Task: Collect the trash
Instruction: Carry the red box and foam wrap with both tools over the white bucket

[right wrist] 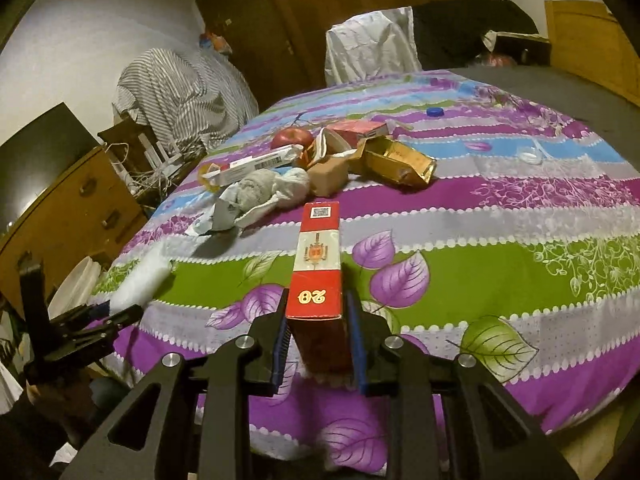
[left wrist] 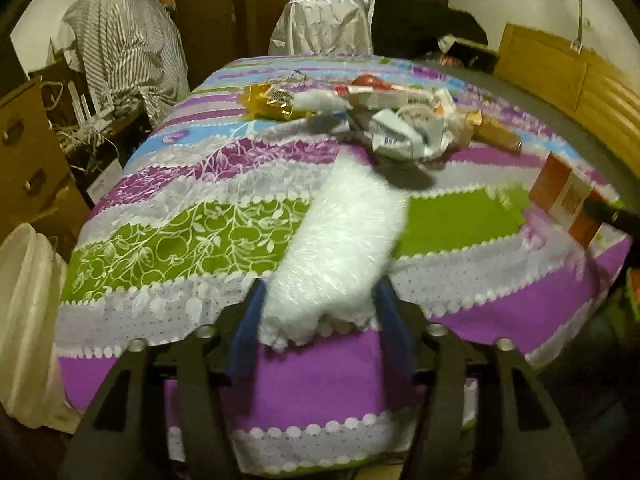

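A white foam roll [left wrist: 340, 236] lies lengthwise between the blue pads of my left gripper [left wrist: 322, 284], which meet its two sides. In the right wrist view the same roll [right wrist: 140, 280] sticks out from the left gripper [right wrist: 120, 318] at the bed's near left edge. My right gripper [right wrist: 317, 294] is shut on the near end of a red and white box [right wrist: 318, 248] marked 20. That box [left wrist: 564, 200] shows tilted at the right of the left wrist view. A trash pile [right wrist: 320, 160] of crumpled paper, cartons and wrappers sits mid-bed.
The striped purple, green and white bedcover [left wrist: 180, 240] spans both views. A red apple [right wrist: 290, 136] lies in the pile, with a blue cap [right wrist: 435, 111] and a clear lid [right wrist: 528, 155] beyond it. A white tub [left wrist: 24, 320] stands left of the bed, with wooden drawers [right wrist: 80, 208] behind it.
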